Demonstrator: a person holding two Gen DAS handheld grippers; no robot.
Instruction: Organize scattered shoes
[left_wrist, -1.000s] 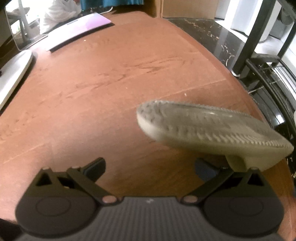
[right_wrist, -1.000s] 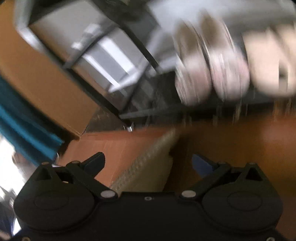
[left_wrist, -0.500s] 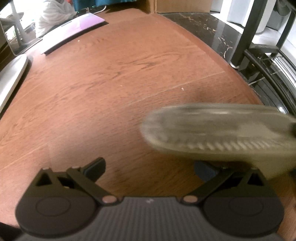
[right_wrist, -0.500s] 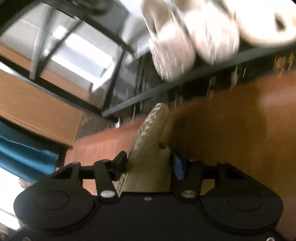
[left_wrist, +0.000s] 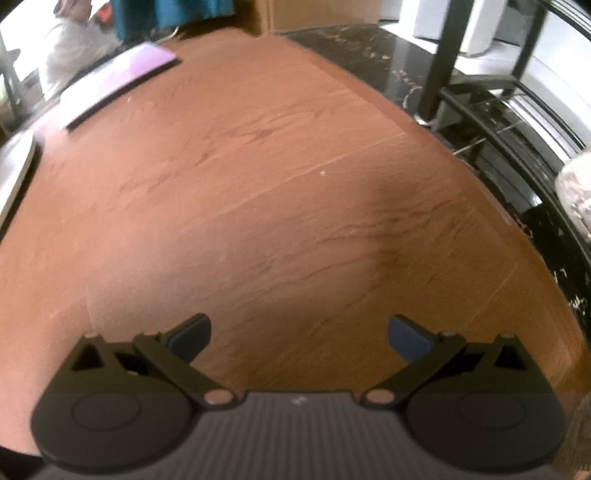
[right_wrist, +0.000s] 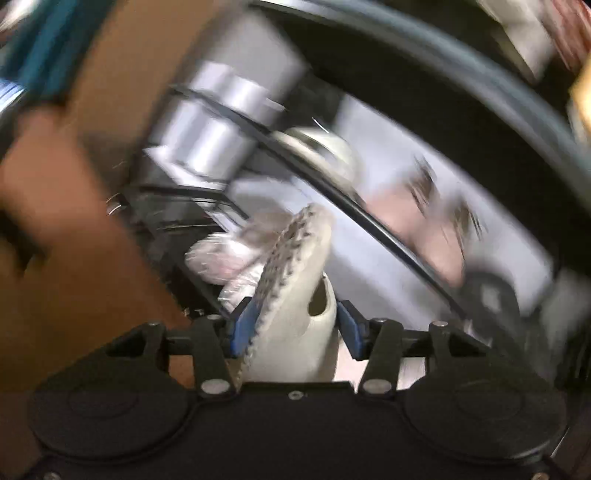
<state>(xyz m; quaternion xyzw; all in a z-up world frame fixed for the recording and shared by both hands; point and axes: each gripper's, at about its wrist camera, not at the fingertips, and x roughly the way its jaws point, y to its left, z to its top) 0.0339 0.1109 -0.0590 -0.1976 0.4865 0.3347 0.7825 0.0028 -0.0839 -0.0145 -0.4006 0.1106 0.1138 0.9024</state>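
- In front of a dark metal shoe rack (right_wrist: 388, 229), the right gripper (right_wrist: 291, 328) pinches a beige clog (right_wrist: 295, 295), sole turned sideways.
- Best practice: level it, then lower beside the racked shoes (right_wrist: 221, 254).
- Over bare wooden floor (left_wrist: 258, 206), the left gripper (left_wrist: 299, 332) hangs with jaws spread.

Motion blur smears the shoe rack (right_wrist: 369, 221) and the shoes (right_wrist: 424, 221) on it beyond telling. The held beige slipper's (right_wrist: 291, 295) heel is hidden between the jaws.

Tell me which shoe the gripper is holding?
The grey shoe, pinched on its side in the right gripper, tread facing left. The fluffy pink shoes behind it sit loose on the black rack.
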